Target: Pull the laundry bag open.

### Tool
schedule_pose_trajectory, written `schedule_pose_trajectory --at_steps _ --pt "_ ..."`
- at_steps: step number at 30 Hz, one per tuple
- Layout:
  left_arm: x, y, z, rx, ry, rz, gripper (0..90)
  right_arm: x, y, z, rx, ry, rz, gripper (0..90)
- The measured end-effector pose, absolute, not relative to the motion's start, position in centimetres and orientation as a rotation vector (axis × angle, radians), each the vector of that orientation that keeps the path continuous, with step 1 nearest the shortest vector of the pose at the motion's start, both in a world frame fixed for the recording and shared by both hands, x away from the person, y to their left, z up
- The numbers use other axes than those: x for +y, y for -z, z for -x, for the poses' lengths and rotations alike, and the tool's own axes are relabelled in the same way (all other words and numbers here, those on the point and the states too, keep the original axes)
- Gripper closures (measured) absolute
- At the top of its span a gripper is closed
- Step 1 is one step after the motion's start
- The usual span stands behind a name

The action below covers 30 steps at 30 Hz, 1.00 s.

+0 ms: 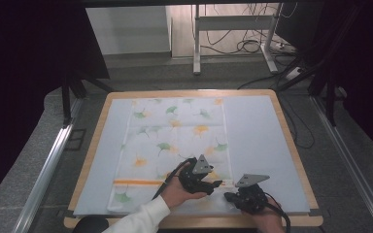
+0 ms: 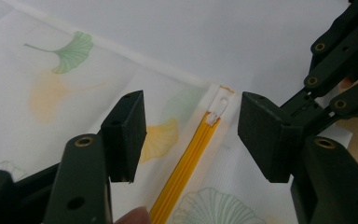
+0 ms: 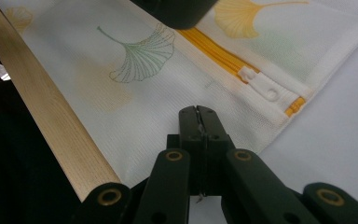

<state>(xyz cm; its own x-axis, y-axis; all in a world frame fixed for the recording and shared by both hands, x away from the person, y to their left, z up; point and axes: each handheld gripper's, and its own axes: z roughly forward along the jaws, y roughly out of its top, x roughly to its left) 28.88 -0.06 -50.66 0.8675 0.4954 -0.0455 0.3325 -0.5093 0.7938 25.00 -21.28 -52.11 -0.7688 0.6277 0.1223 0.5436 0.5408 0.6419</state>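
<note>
- Two grippers sit low at my near edge of the table: left gripper over the bag's near right corner, right gripper just beside it.
- High view gives the whole layout: white mesh laundry bag lying flat on a pale blue sheet, wooden rim around it, green and yellow leaf prints.
- Left gripper view adds close detail: my left gripper has its jaws spread either side of the zipper, pads clear of it. Orange teeth, white plastic zipper pull at the bag's corner.
- Right gripper view: my right gripper has jaws pressed together, pinching the bag's thin edge, as far as I can tell. Same zipper pull lies flat ahead, fine woven mesh texture plain here.
- Rounded wooden table edge runs along the left of that view.
</note>
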Motion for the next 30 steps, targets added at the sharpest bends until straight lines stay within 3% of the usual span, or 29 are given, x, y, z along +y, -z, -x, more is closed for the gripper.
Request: schedule_pose_trajectory --at_steps 8,14,30 --pt "-1.4 51.1 -29.7 0.606 -0.211 -2.174 41.9 -21.3 52.1 -25.0 2.649 -1.036 -1.011 89.0" --pt "-2.6 51.5 -30.2 0.616 -0.182 -2.171 47.6 -21.3 52.1 -25.0 2.650 -1.037 -1.011 89.0" --pt "-4.1 52.7 -30.8 0.592 -0.131 -2.242 51.9 -21.3 52.1 -25.0 2.653 -1.038 -1.013 89.0"
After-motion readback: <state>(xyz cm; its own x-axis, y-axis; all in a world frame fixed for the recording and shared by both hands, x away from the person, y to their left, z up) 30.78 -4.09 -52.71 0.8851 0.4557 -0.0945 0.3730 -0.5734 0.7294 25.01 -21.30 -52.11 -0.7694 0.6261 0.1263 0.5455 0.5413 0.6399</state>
